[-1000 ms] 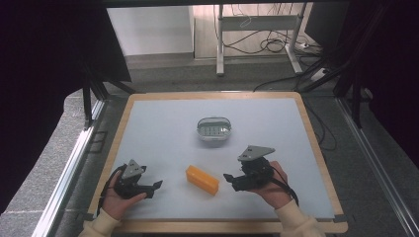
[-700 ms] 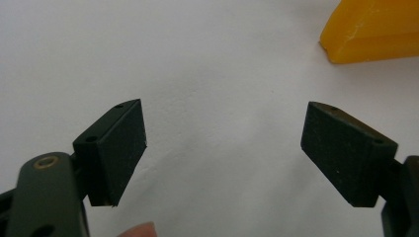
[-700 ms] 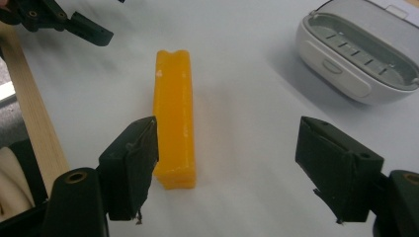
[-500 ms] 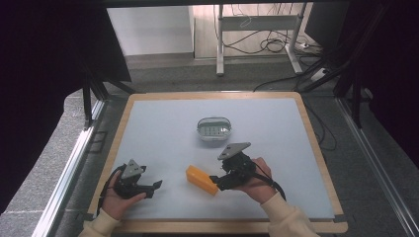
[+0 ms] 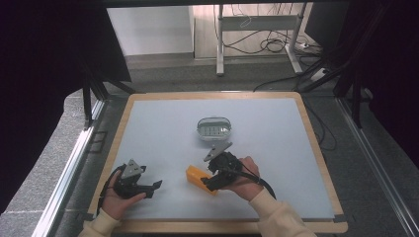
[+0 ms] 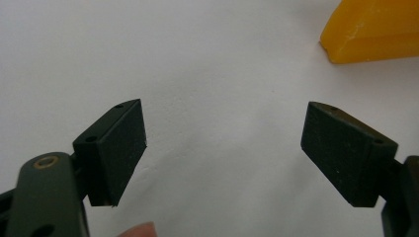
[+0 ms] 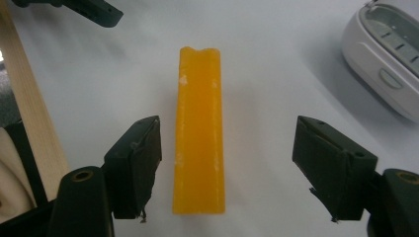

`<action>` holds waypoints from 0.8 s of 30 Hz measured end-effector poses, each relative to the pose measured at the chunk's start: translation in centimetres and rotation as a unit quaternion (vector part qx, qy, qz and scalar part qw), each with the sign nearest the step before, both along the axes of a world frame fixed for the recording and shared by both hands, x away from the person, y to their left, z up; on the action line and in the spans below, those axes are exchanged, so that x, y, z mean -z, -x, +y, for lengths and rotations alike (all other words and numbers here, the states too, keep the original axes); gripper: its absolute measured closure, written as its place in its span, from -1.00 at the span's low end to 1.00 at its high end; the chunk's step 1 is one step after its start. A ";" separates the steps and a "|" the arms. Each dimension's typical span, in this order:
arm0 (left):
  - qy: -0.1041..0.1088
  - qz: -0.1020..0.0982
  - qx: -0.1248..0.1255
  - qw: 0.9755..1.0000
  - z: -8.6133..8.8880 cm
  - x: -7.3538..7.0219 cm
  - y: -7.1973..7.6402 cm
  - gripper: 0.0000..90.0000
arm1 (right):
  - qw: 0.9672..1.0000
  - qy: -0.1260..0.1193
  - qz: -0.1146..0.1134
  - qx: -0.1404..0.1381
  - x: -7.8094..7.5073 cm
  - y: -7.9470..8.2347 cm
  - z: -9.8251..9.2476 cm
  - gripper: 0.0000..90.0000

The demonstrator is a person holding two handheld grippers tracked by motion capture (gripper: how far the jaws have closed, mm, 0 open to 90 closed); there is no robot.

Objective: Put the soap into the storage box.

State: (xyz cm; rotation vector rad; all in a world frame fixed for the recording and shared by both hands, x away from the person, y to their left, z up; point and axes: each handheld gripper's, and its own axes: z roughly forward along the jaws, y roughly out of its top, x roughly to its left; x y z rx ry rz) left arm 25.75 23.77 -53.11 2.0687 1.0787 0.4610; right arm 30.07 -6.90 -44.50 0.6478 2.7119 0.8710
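Right gripper (image 7: 227, 168) wide open, straddling yellow block (image 7: 199, 128), not yet gripped; left gripper (image 6: 222, 153) open, empty, resting aside.

A yellow-orange bar (image 7: 199, 131) with a waxy, slightly pitted surface lies flat on the pale table top (image 5: 163, 128), a long rectangular block with a small notch in its far end as the right gripper view shows it. It sits in the near middle of the table, and in that view it lies lengthwise between the two black jaws, closer to the one on the left and touching neither. A white oval case (image 5: 214, 128) with a grey inset top rests a little beyond it, apart from the bar.
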 end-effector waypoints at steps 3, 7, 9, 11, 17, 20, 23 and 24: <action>0.001 0.000 0.000 1.000 0.0 0.0 0.0 -0.60 | 1.000 0.018 0.013 -0.009 0.8 -0.3 1.2 -0.36; 0.000 -0.001 0.000 1.000 0.1 0.0 0.0 -0.60 | 0.999 0.032 0.022 -0.019 1.3 -0.6 2.2 -0.33; 0.000 0.000 0.001 1.000 0.1 0.0 0.0 -0.60 | 0.998 0.045 0.032 -0.020 1.7 -0.9 3.0 -0.30; -0.002 0.000 0.002 1.000 0.1 0.0 0.0 -0.60 | 0.998 0.053 0.040 -0.019 2.1 -1.2 3.4 -0.27; -0.002 0.000 0.002 1.000 0.1 -0.1 0.0 -0.60 | 0.995 0.081 0.051 -0.019 2.9 -1.5 4.2 -0.19; -0.001 -0.001 0.003 1.000 0.2 -0.1 0.0 -0.60 | 0.993 0.100 0.064 -0.014 3.5 -1.7 4.6 -0.12; -0.002 0.000 0.004 1.000 0.2 -0.1 -0.1 -0.60 | 0.991 0.112 0.068 -0.018 4.0 -1.8 4.9 0.08; -0.002 0.001 0.003 1.000 0.3 0.0 -0.1 -0.60 | 0.991 0.114 0.067 -0.019 4.1 -1.8 4.9 0.14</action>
